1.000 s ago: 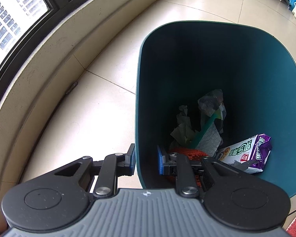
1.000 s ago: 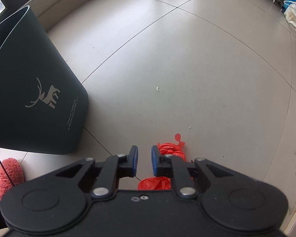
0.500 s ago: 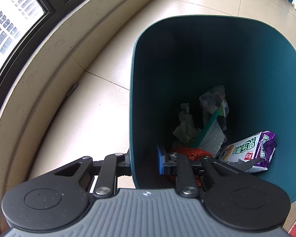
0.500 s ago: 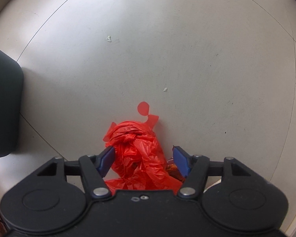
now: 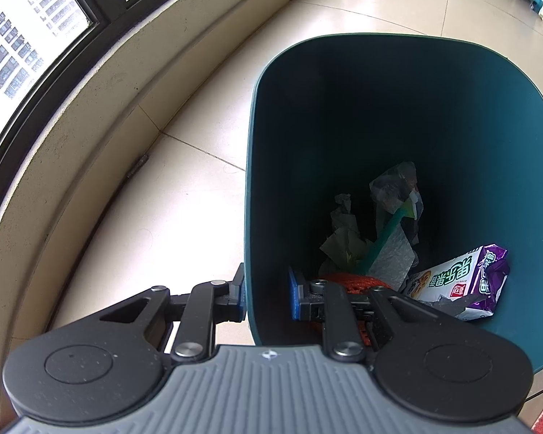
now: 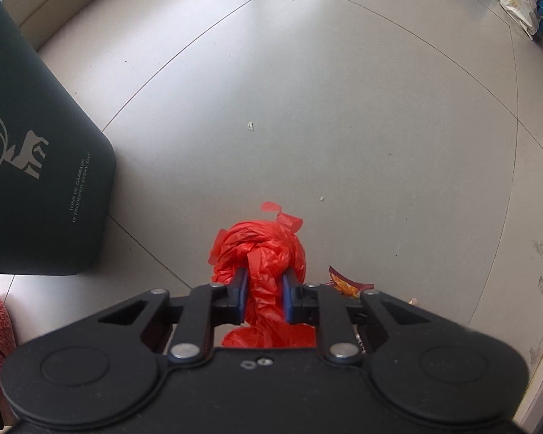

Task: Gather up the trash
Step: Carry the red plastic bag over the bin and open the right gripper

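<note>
The left gripper (image 5: pixel 266 296) is seen straddling the near wall of the teal trash bin (image 5: pixel 488 115), one finger outside the rim and the other inside; the outer pad lies against the wall, while a dark gap seems to remain before the inner pad, so it cannot be told for certain whether the wall is clamped. Inside the bin, crumpled paper scraps (image 5: pixel 340 238), a purple-and-white snack wrapper (image 5: pixel 467 278) and a red mesh piece (image 5: pixel 354 282) are found at the bottom. The bin is stood on pale floor tiles (image 5: pixel 170 188) beside a curved sill under a window (image 5: pixel 25 36). In the right wrist view, the right gripper (image 6: pixel 265 298) has just been closing, and its jaws are now clenched on the knotted red plastic bag (image 6: pixel 264 246), which is pinched between the blue pads just below the knot. The bag is held over the grey floor, to the right of the bin's dark side, where a white deer emblem (image 6: pixel 18 155) is printed. A small orange wrapper (image 6: pixel 347 284) is seen just beside the bag on the floor.
</note>
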### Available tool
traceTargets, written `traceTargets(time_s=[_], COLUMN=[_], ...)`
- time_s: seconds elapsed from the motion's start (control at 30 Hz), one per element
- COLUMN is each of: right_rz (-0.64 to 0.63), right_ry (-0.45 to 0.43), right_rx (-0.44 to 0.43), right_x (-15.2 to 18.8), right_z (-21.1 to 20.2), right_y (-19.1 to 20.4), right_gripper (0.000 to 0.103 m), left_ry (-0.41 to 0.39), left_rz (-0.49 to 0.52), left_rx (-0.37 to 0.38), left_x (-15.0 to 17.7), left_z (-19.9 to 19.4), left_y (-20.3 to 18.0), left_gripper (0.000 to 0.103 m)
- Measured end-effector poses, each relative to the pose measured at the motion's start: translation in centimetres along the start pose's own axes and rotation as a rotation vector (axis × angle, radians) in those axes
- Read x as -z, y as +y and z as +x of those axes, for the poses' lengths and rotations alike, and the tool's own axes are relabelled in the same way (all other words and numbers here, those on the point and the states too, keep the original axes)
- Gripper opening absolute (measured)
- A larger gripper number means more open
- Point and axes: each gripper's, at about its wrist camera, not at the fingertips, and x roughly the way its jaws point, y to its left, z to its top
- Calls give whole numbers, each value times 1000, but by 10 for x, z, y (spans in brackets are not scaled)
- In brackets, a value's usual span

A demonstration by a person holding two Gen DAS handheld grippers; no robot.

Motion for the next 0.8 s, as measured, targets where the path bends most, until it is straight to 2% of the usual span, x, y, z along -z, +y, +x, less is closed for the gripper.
traceTargets(time_s=[0.27,0.33,0.47,0.8], right_rz=[-49,-55,-64,-110], right_ry=[-135,-172,-226,-326], right_rx=[-62,-76,-115,-259], right_x=[-16,-29,-41,-76], right_z=[-103,-127,-159,-191], right_y=[42,51,70,126], right_gripper=[17,17,17,17], left_ry=[-16,-20,-39,-64], left_rz=[-29,-36,-43,-69], left_rx=[26,34,44,63], left_x=[1,1,0,2], left_z=[-9,-11,-18,-31], left_y=[11,14,16,27], left_gripper=[21,21,21,21])
